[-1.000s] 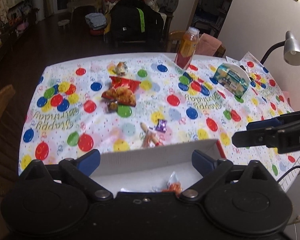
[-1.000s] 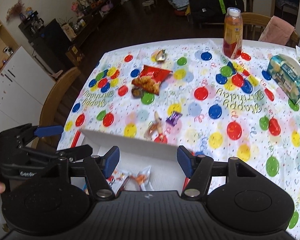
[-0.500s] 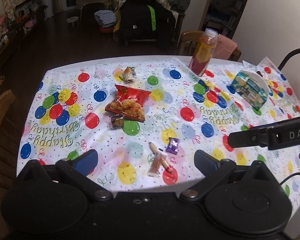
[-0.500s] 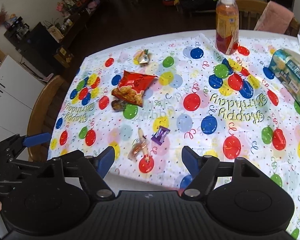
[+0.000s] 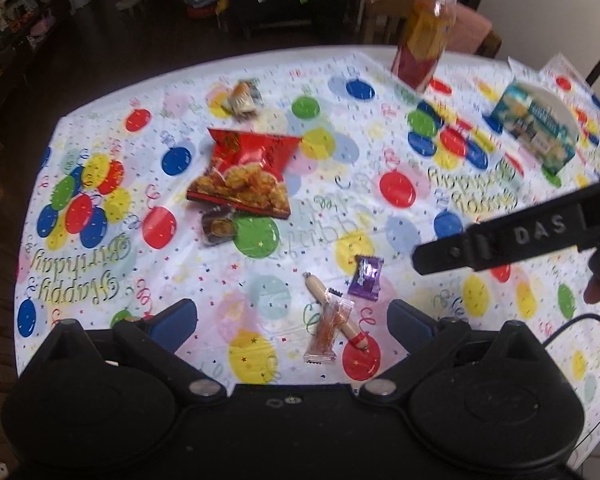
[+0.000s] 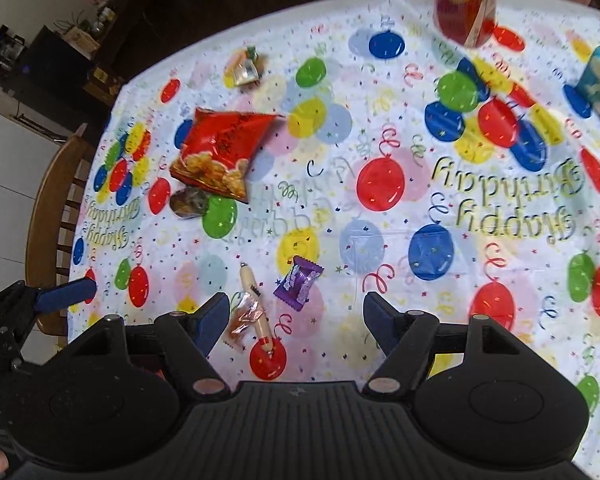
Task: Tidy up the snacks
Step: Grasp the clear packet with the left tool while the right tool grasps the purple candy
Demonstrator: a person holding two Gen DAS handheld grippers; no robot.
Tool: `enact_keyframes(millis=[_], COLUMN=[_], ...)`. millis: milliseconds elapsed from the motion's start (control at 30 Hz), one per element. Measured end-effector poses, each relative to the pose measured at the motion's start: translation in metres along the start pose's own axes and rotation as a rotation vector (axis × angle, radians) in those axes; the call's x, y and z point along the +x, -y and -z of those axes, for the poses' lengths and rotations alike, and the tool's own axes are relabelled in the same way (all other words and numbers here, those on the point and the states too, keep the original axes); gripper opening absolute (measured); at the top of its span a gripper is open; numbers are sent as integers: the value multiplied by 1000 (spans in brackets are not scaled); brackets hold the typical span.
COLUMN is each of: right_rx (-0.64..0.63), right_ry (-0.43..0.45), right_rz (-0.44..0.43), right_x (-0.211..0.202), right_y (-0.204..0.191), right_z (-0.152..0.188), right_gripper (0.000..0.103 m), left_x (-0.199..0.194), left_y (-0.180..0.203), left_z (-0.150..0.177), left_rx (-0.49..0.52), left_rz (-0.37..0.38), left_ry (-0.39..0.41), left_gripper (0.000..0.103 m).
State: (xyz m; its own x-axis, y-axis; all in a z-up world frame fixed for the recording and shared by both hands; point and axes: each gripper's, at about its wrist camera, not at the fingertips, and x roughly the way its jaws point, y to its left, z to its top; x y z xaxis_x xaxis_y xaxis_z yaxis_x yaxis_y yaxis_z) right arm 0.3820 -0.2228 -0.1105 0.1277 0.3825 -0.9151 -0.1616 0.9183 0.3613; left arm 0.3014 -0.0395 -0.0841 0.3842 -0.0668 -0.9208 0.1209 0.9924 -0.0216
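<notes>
A round table under a white plastic cloth printed with coloured balloons and "Happy Birthday" script (image 5: 380, 92) fills both wrist views, and the white cardboard box that sat at the near edge a second ago has dropped out of sight as both grippers swung forward over the spread. That shift suggests one deposit is finished and another pickup is beginning. The left gripper (image 5: 292, 316) and the right gripper (image 6: 296, 312) both hang released, jaws wide apart and holding nothing, above the near cluster of loose snacks. Still to be collected, largest first: a red crinkled bag of fried snacks (image 5: 246, 176) toward the far left of the cloth; a small dark round wrapped sweet (image 5: 219, 227) just beside its near corner; a small gold-and-green wrapped snack (image 5: 243, 96) farther back; a slim tan sausage stick with a red tip (image 6: 256, 308) lying across a clear packet of orange snack pieces (image 6: 244, 318); and a purple foil candy wrapper (image 6: 298, 282) just beside them. An orange-and-red drink bottle (image 5: 424, 44) stands upright at the far edge, a teal printed carton (image 5: 534, 128) to its right. Five or more items remain, so the tidying looks partway done
</notes>
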Motion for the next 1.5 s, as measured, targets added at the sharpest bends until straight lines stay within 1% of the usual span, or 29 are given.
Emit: enact_keyframes(millis=[100,167,267,367,433,500,567,633,667,767,833,1000,1067,1167,1400,1500], right_rx=[6,7,12,15,13,13,7,4,3,3,8,-8,-16,-30,-71,-106], right_ry=[-25,-39,-59,-70,-72,-73,-79,-94,-101,-119,-125,-131,-140,-148,-147,-143], right_rz=[-2,0,6,7,7,10,9,4,0,-7,-14,4,14,31,71,104], right_x=[17,26,38,47,51,54,57,62,64,71,74,78,82,86,90,91], right_y=[2,2,2,1,-1,-2,-3,-4,-5,-6,-7,-10,-11,-13,-22,-28], right_z=[-5,-8,-10,-12,-14,-16,-17,-18,-18,-17,-17,-17,-17,-16,-16,-15], right_gripper=[73,73,73,73,66,64,60,51,50,39,38,36,34,33,33,27], left_x=[15,24,36,47,52,58,64,70,72,79,84,91,93,95,98,98], left_y=[2,-1,-4,-2,2,5,8,11,12,12,12,7,5,0,-3,-1], left_z=[-4,-7,-11,-14,-15,-15,-15,-15,-15,-14,-13,-12,-11,-10,-9,-9], left_rx=[12,2,-8,9,24,32,38,46,47,44,42,11,-1,-19,-38,-30], left_rz=[-10,1,12,26,39,51,61,70,77,91,97,132,144,149,167,163], left_ry=[-43,-73,-115,-150,-161,-172,-190,-204,-212,-240,-256,-287,-296,-307,-311,-303], left_gripper=[92,85,83,76,74,70,61,58,56,50,46,37,33,30,28,26])
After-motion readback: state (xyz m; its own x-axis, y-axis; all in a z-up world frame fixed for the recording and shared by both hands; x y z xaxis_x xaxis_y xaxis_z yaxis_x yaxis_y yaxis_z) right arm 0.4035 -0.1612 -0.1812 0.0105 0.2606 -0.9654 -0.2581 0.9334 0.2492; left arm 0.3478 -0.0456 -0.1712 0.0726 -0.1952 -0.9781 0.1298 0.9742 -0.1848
